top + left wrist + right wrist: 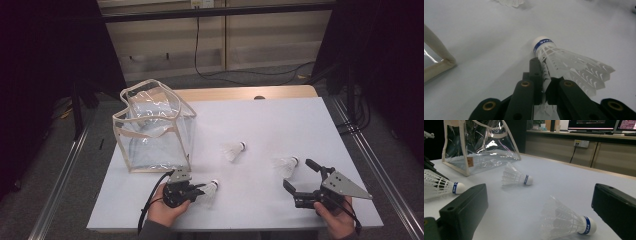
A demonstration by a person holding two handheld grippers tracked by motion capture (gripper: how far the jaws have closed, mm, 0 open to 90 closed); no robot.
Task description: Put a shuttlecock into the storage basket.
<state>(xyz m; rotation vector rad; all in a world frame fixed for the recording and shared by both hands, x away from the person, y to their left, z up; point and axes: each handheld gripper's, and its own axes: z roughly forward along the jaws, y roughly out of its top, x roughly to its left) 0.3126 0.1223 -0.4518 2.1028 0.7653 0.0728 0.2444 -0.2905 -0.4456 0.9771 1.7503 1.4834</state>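
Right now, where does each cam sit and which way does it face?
High view: above the person's side, looking forward and down on the white table; both hands, left gripper and right gripper show.
Left gripper view: on the left gripper, looking along jaws pinching the feather skirt of a shuttlecock.
Right gripper view: on the right gripper, low across the table, open jaws either side of a second shuttlecock.
Shared: the clear bag shows in the high and right gripper views.
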